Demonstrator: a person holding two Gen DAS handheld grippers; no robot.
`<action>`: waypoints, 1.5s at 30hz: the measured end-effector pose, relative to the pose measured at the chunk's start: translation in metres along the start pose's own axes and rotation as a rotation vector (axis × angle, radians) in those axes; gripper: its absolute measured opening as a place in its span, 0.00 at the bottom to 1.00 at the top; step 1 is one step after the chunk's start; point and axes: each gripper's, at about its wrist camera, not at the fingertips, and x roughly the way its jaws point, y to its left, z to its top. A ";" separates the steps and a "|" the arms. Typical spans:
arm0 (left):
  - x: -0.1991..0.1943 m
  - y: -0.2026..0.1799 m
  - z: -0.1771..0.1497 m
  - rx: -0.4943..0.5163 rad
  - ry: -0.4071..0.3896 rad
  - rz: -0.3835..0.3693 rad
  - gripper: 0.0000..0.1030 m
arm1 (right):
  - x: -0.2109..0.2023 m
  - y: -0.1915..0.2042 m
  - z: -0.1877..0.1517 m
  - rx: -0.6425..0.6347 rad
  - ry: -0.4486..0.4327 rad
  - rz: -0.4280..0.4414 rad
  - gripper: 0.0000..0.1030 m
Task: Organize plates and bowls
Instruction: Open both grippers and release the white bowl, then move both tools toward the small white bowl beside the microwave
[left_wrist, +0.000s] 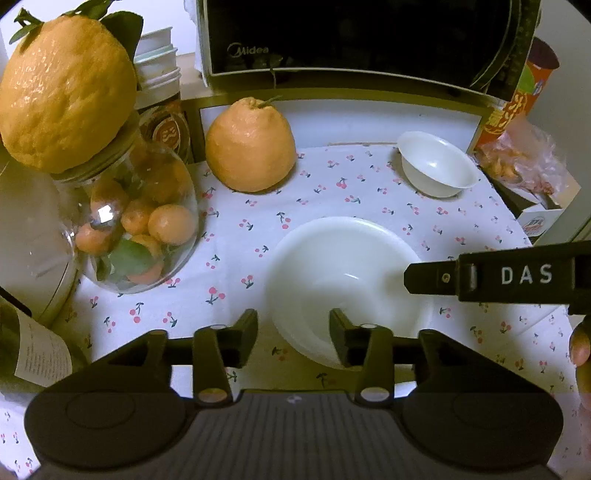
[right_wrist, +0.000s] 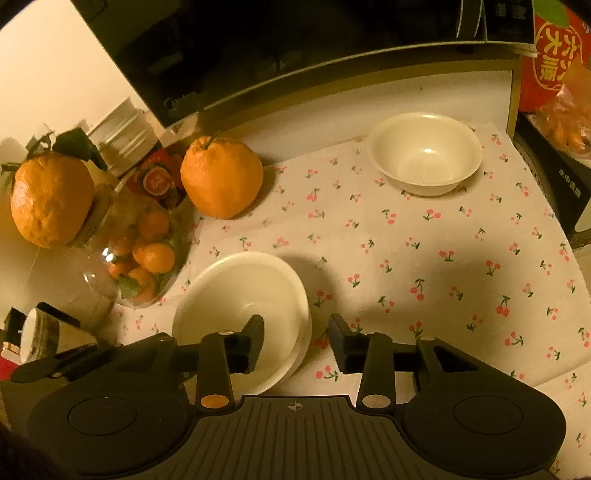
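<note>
Item: stacked white glossy plates (left_wrist: 343, 273), both tools released astride rims: left tool (left_wrist: 293, 338), right tool (right_wrist: 295, 341). Hazard: careless withdrawal may nudge stack.

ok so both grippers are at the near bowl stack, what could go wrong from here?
1. The left gripper and right gripper each straddle the rim of the near bowl stack with jaws open, nothing gripped. Closing unevenly could tip it or slide the bowls apart.
2. The glass jar with a large citrus perched on its lid stands close to the stack's left; a sideways swing could topple it.
3. The tablecloth may drag if the stack is pushed.
</note>
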 end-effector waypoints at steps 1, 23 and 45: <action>0.000 -0.001 0.000 0.000 -0.001 -0.002 0.43 | -0.001 -0.001 0.001 0.003 -0.003 0.001 0.42; -0.008 -0.016 0.015 -0.034 -0.053 -0.048 0.82 | -0.026 -0.050 0.025 0.131 -0.092 0.026 0.72; 0.032 -0.036 0.068 -0.036 -0.161 -0.052 0.91 | 0.010 -0.125 0.049 0.303 -0.164 0.051 0.76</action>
